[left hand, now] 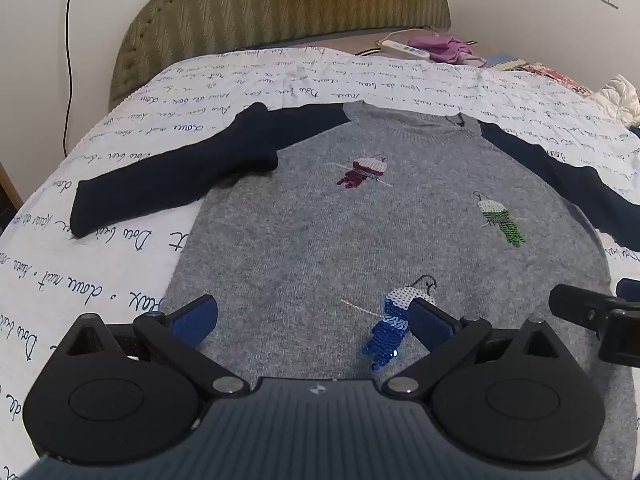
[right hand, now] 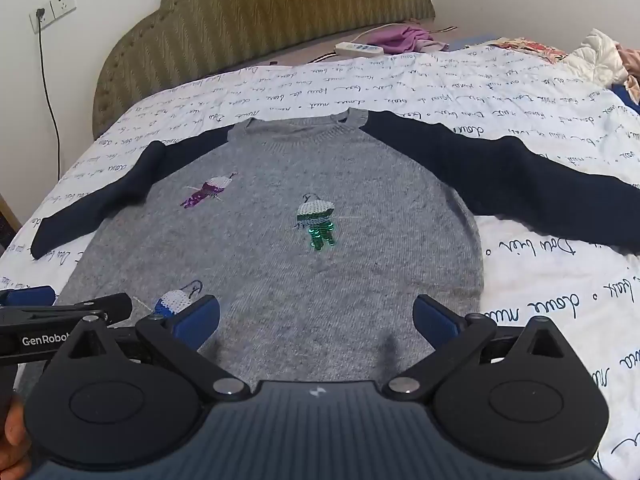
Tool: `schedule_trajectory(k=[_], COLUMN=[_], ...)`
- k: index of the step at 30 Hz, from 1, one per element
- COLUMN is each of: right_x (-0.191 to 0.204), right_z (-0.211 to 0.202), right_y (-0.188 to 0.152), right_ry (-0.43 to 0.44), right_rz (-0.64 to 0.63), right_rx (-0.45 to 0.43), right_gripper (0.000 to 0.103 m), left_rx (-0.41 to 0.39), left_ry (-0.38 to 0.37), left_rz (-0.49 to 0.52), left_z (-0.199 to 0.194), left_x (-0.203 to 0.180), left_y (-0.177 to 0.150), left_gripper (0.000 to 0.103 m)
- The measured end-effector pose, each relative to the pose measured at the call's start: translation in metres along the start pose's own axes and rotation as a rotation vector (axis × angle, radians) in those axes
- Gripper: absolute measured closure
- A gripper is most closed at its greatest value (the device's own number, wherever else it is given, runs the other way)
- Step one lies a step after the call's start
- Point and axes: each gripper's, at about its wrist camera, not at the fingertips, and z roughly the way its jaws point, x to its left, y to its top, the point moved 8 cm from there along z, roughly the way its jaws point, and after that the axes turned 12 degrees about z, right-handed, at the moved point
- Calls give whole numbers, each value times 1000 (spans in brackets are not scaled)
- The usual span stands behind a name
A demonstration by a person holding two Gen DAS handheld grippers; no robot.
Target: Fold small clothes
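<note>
Both grippers hover over the lower part of a grey sweater (left hand: 320, 216), jaws spread wide and grasping nothing: the left gripper (left hand: 314, 326) beside the sweater's blue sequin bird (left hand: 394, 320), the right gripper (right hand: 316, 322) below its green bird (right hand: 318, 220). That sweater lies flat, front up, navy sleeves (right hand: 500, 168) spread, on the bed's script-printed sheet (left hand: 120, 264), its neckline toward the headboard (left hand: 280, 4)

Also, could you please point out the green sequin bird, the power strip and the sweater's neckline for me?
green sequin bird (right hand: 317, 222): right wrist view, on its body.
power strip (right hand: 359, 49): right wrist view, on its white top face.
neckline (left hand: 404, 119): left wrist view, on the ribbed grey collar.
</note>
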Motion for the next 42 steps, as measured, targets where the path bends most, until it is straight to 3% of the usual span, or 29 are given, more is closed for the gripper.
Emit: schedule_trajectory(k=[4, 9, 42], right_x=[-2, -1, -10], right_z=[-2, -1, 4], right_y=[4, 0, -2], right_ry=[-26, 6, -30], right_rz=[-10, 19, 8], right_rx=[-29, 4, 13], right_gripper=[0, 0, 0], left_rx=[21, 12, -21], left_ry=[-8, -14, -11], left_rz=[-4, -9, 28], left_z=[6, 7, -4], left_x=[1, -1, -9], left_y=[-2, -7, 0], left_gripper=[1, 1, 1])
